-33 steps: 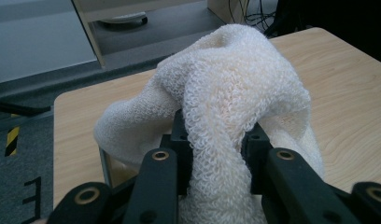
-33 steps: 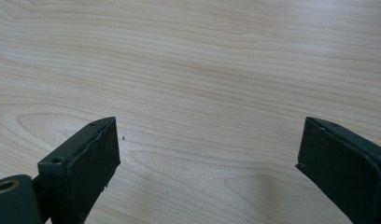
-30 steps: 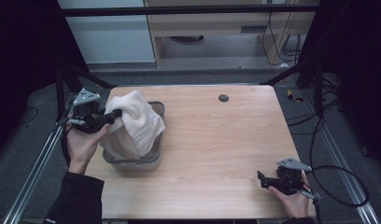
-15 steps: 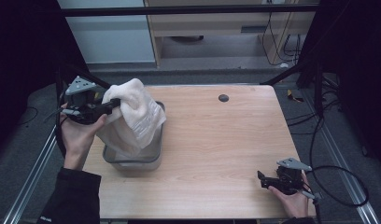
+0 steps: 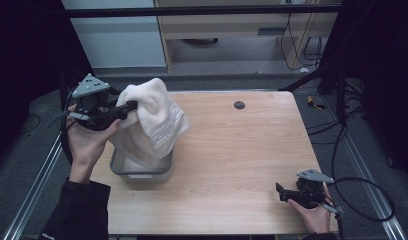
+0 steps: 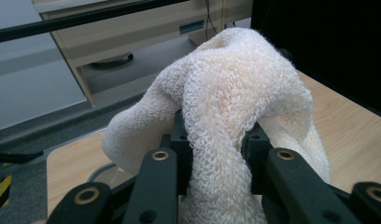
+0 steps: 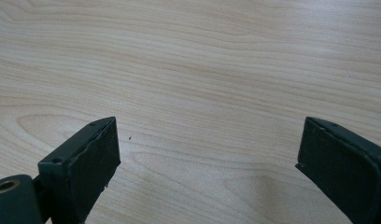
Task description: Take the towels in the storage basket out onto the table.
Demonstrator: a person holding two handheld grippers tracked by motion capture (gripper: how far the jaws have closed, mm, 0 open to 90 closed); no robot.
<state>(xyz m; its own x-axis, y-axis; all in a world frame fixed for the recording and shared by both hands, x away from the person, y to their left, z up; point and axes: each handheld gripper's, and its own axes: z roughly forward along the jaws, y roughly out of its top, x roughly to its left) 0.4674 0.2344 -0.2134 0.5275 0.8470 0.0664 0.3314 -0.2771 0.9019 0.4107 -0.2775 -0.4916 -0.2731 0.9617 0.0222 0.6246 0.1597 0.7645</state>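
High view: at the near right of the wooden bench [image 5: 242, 150] the right claw [image 5: 281, 191] rests low on the bare wood, its jaws spread wide with nothing between them. Farther off at the left, the left claw [image 5: 130, 106] is clamped on a white terry towel [image 5: 154, 120], lifted so that its lower folds hang into a grey plastic bin [image 5: 142, 172] standing near the bench's left edge. A small dark round hole [image 5: 239, 105] marks the far middle.
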